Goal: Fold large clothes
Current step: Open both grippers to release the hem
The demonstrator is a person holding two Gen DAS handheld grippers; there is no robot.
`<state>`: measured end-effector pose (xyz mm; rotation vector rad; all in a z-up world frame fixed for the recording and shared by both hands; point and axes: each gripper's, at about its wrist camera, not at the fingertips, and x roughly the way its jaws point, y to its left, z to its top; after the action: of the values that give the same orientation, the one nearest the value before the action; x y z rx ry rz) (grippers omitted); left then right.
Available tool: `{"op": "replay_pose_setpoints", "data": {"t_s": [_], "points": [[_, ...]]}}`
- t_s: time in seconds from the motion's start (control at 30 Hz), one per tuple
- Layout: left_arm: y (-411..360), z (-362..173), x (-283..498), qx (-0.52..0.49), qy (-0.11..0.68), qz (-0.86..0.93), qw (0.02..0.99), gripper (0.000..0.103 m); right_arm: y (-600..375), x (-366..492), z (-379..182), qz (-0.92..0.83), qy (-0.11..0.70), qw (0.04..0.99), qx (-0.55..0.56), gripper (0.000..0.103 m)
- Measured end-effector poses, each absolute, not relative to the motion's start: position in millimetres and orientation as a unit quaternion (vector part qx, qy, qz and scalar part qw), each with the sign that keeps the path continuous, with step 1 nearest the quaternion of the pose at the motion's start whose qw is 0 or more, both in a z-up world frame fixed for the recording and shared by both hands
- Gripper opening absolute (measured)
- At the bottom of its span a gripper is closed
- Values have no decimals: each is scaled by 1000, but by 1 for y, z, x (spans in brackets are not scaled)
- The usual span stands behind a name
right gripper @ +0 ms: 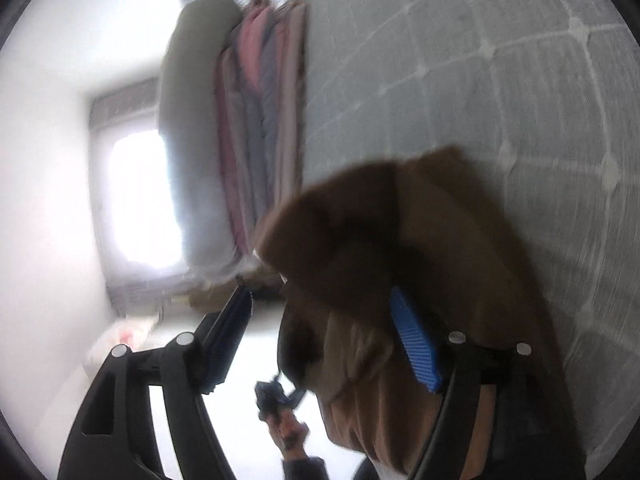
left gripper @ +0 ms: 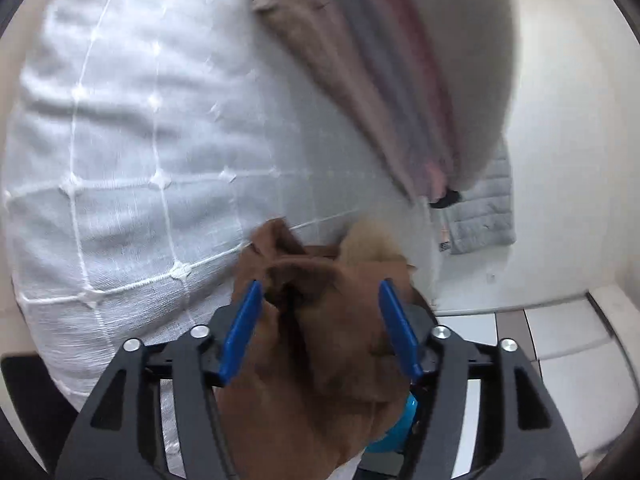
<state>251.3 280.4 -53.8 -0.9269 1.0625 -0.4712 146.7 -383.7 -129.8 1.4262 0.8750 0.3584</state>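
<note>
Step in hand: releasing a soft brown fabric garment onto the white quilted bedcover ahead of my tools. My left gripper stands well open, cloth bunched between its blue pads, seemingly unpinched. My right gripper likewise gapes, garment draped against one pad. Next: regrip an edge, probably for another fold.

Left tool and right tool both spread apart, gripping nothing.
</note>
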Motion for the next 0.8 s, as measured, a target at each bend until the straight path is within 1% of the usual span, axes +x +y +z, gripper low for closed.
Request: {"op": "replay_pose_setpoints", "data": {"t_s": [0.1,0.17,0.27,0.4,0.53,0.63,0.67,0.73,0.77,0.8], "points": [[264,-34,224,-379,469,-292,742,63,-351,139,-121,210,402,665,593,77],[233,-26,202,-313,478,-351,742,63,-325,141,-122,237,431,663,564,77],[184,-35,169,-223,513,-406,723,63,-297,149,-128,251,468,665,525,77],[132,-56,161,-150,550,-419,707,63,-281,172,-131,264,472,661,520,77],[103,-63,178,-135,557,-427,700,63,-278,206,-126,270,463,660,526,77],[84,-67,207,-126,553,-410,715,64,-284,234,-124,266,445,662,541,78],[81,-69,228,-128,548,-383,733,65,-290,251,-123,258,430,668,549,78],[87,-71,253,-160,534,-350,753,65,-304,274,-128,229,410,680,564,78],[100,-76,274,-210,521,-319,764,66,-311,283,-130,213,400,683,573,78],[110,-79,284,-238,515,-298,768,66,-315,287,-131,201,393,686,578,78]]}}
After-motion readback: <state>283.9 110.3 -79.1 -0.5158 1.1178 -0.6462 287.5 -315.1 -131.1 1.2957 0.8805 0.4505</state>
